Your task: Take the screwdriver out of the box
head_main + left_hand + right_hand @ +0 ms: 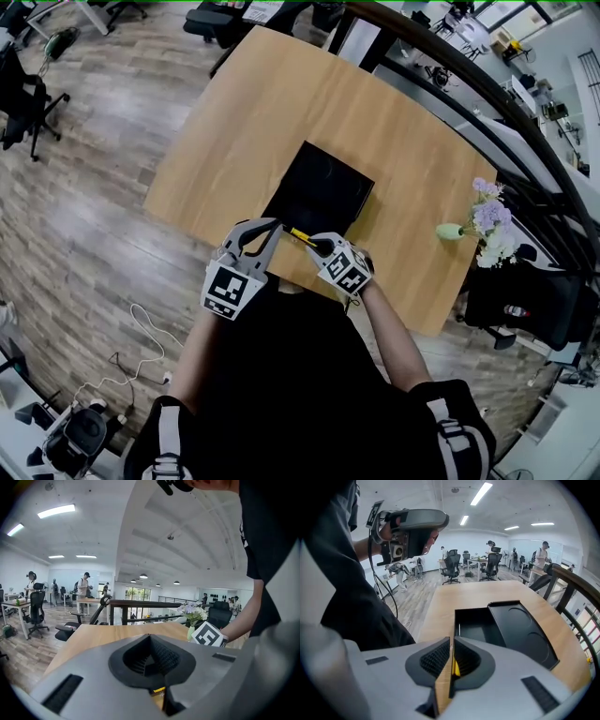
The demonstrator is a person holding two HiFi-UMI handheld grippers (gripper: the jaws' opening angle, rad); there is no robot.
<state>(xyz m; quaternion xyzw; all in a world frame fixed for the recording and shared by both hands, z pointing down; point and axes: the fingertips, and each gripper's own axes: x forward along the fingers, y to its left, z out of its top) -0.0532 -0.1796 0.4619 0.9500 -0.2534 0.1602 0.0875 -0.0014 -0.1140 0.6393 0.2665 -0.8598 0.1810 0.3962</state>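
An open black box (319,187) lies in the middle of the wooden table (272,103). In the right gripper view the empty box tray (476,625) has its lid (525,630) lying open to the right of it. My right gripper (319,246) is shut on a yellow and black screwdriver (302,236), held over the box's near edge. A yellow strip of the screwdriver (455,667) shows between the jaws of the right gripper (451,641). My left gripper (272,225) is shut on nothing, raised just left of the screwdriver. The left gripper (150,637) points level across the table.
A small vase of pale flowers (487,220) stands near the table's right edge, and the vase (193,616) also shows in the left gripper view. A dark railing (487,84) runs behind the table. Office chairs (23,103) and people stand around on the wood floor.
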